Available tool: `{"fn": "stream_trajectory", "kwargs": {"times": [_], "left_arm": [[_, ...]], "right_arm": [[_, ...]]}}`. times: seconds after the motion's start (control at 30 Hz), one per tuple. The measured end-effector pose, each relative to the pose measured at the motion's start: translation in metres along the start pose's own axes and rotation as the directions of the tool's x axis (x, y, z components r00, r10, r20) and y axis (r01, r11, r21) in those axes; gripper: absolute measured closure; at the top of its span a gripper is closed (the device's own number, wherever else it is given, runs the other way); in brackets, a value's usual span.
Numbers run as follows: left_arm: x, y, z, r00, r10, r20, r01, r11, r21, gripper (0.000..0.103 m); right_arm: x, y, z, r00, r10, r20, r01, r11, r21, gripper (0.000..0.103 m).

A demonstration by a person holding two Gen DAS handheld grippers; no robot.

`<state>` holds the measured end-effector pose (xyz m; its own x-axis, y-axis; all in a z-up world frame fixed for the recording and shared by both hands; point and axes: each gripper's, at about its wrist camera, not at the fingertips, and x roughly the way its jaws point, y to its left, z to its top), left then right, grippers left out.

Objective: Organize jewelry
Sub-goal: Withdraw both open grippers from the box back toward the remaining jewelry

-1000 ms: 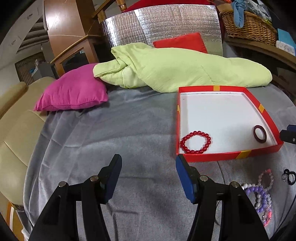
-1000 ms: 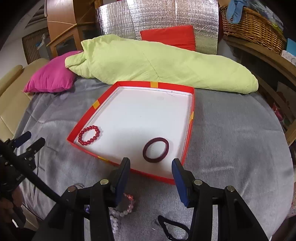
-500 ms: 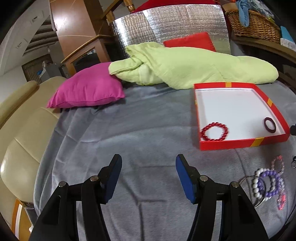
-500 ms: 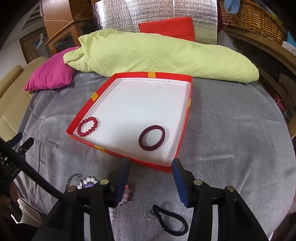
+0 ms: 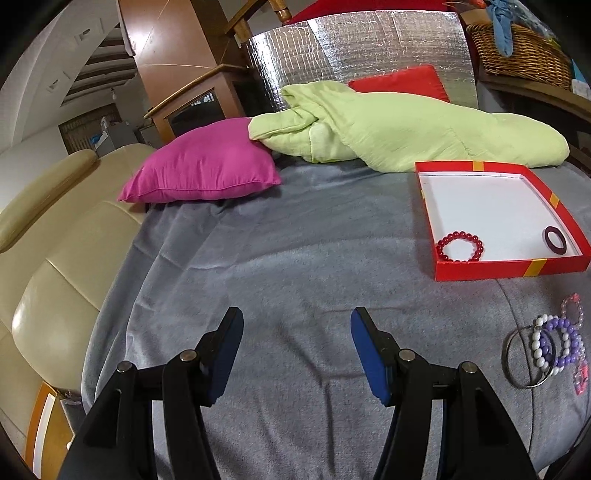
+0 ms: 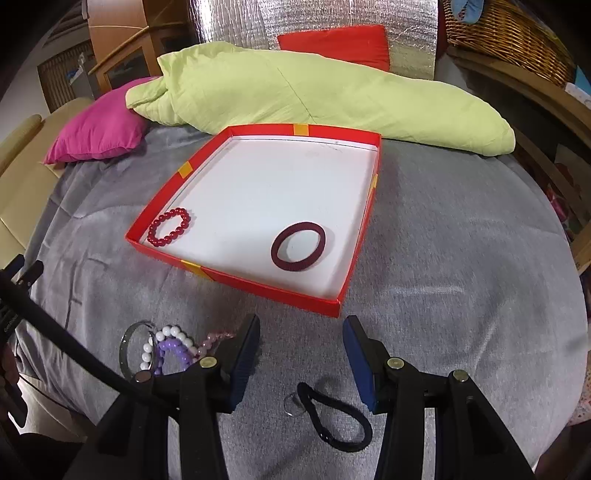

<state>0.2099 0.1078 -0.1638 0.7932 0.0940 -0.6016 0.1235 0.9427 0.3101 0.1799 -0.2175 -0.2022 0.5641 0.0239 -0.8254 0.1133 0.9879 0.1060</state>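
Note:
A red tray (image 6: 238, 277) with a white floor lies on the grey blanket; it also shows in the left wrist view (image 5: 491, 267). In it lie a red bead bracelet (image 6: 169, 226) (image 5: 460, 246) and a dark red hair band (image 6: 298, 246) (image 5: 555, 240). Near the front edge lies a pile of bracelets (image 6: 162, 350) (image 5: 546, 347): a metal bangle, white, purple and pink beads. A black hair tie (image 6: 332, 417) lies between my right fingers. My right gripper (image 6: 301, 341) is open and empty just before the tray. My left gripper (image 5: 297, 332) is open and empty, left of the pile.
A green quilt (image 6: 314, 92), a pink pillow (image 5: 203, 166) and a red cushion (image 6: 332, 46) lie behind the tray. A cream sofa (image 5: 44, 236) is at the left. A wicker basket (image 6: 513, 33) stands on a shelf at the right.
Both grippers have drawn back toward me from the tray, the left one also leftward. The bracelet pile and black hair tie have come into fuller view. Both jaws stay open.

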Motion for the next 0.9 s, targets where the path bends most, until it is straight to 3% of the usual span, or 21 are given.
{"fn": "stream_trajectory", "kwargs": {"times": [0.13,0.27,0.47,0.63,0.9], "left_arm": [[0.002,-0.007,-0.006,0.999,-0.038,-0.024,0.038,0.999,0.017,0.041],[0.006,-0.031,-0.013,0.989,-0.126,-0.078,0.132,0.989,0.072,0.041],[0.006,-0.062,-0.018,0.952,-0.27,-0.145,0.285,0.953,0.101,0.041],[0.007,-0.076,-0.02,0.947,-0.278,-0.163,0.3,0.945,0.133,0.041],[0.01,-0.093,-0.019,0.934,-0.302,-0.189,0.332,0.931,0.153,0.041]], "right_arm": [[-0.001,-0.005,-0.003,1.0,0.015,-0.025,-0.015,1.0,0.011,0.052],[0.005,-0.02,-0.007,0.995,0.054,-0.087,-0.047,0.996,0.074,0.052],[0.014,-0.044,-0.013,0.984,0.095,-0.148,-0.069,0.983,0.171,0.052],[0.024,-0.054,-0.018,0.971,0.094,-0.218,-0.05,0.979,0.199,0.052],[0.022,-0.045,-0.024,0.957,0.142,-0.251,-0.112,0.985,0.131,0.052]]}}
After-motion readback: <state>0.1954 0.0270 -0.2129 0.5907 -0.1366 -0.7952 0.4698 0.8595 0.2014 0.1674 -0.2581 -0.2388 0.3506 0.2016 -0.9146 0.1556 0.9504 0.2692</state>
